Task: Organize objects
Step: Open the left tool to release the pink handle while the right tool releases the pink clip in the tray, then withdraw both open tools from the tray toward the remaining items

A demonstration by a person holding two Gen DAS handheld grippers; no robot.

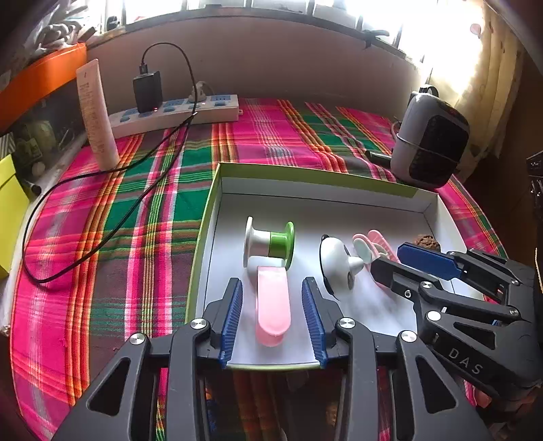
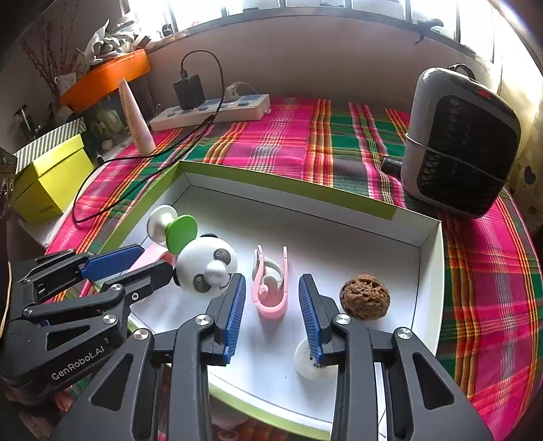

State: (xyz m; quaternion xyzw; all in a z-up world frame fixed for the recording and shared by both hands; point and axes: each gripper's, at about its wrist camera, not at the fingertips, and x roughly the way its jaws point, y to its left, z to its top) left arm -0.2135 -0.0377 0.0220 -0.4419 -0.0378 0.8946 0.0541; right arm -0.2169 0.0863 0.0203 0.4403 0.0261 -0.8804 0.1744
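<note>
Tools both gape open, gripping nothing: left tool (image 1: 272, 317) straddles pink clip (image 1: 273, 303), right tool (image 2: 272, 313) straddles pink holder (image 2: 270, 285).

Sunlit window (image 1: 373, 10) above plaid tablecloth (image 1: 271, 135).

Harsh backlight from window (image 1: 373, 10) blows out top; fisheye bends edges; dark corners; tray floor (image 2: 339, 244) glares white.

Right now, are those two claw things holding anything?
Left gripper: open, holding nothing; a pink clip lies between its fingers.
Right gripper: open, holding nothing; a pink holder lies between its fingers.
</note>
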